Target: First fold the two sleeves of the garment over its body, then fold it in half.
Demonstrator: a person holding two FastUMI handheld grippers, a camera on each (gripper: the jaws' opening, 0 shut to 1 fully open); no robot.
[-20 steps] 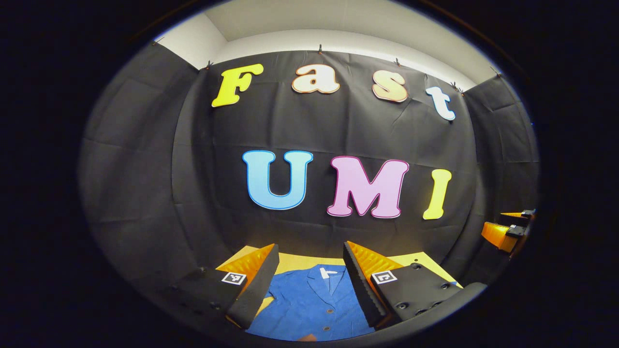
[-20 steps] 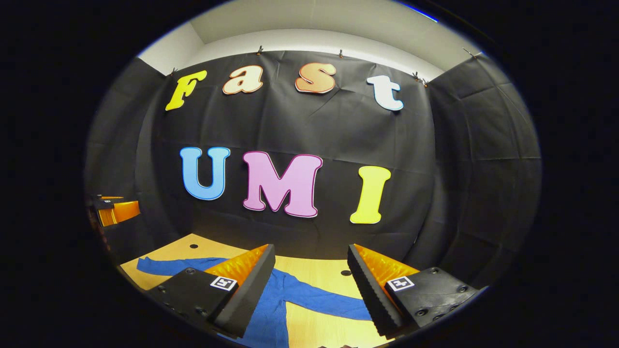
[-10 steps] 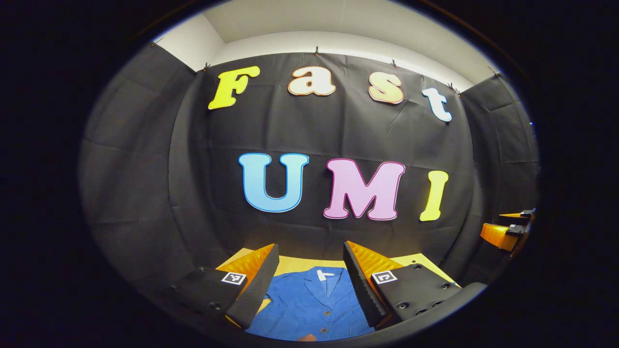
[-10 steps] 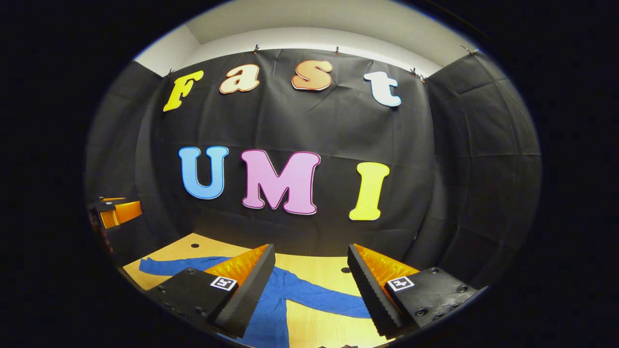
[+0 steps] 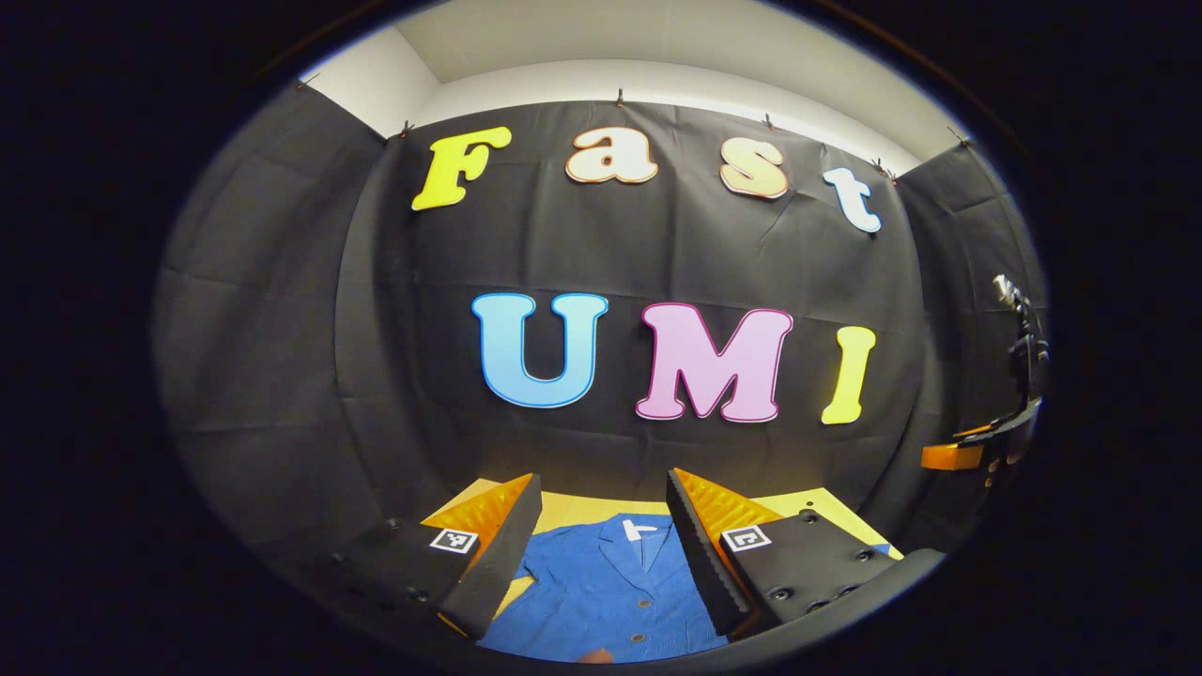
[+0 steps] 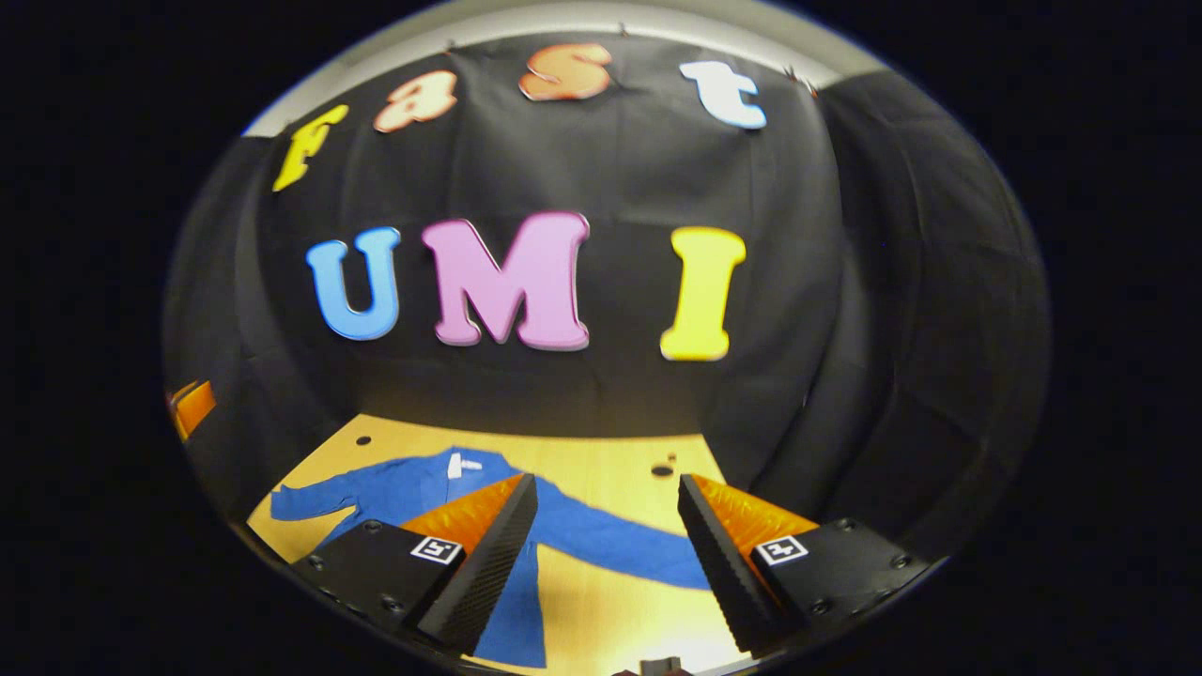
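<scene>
A blue button-up shirt (image 5: 606,587) lies flat on the wooden table (image 5: 582,512), collar toward the booth wall. My left gripper (image 5: 601,554) hangs open above the shirt's chest, nothing between its fingers. In the right gripper view the shirt (image 6: 418,483) lies spread with one sleeve (image 6: 620,545) stretched to the right and the other sleeve (image 6: 305,498) to the left. My right gripper (image 6: 606,554) is open above that right sleeve, holding nothing. The right gripper (image 5: 958,455) also appears as an orange finger at the far right of the left gripper view.
Bare wood of the table (image 6: 620,474) lies beyond the shirt, with small dark holes (image 6: 663,468) in it. The black cloth wall stands close behind the table. An orange part of the left gripper (image 6: 192,406) peeks in at the left edge of the right gripper view.
The right gripper has tipped downward and moved, so more of the table and the whole spread shirt come into its view. The left gripper has hardly moved.
</scene>
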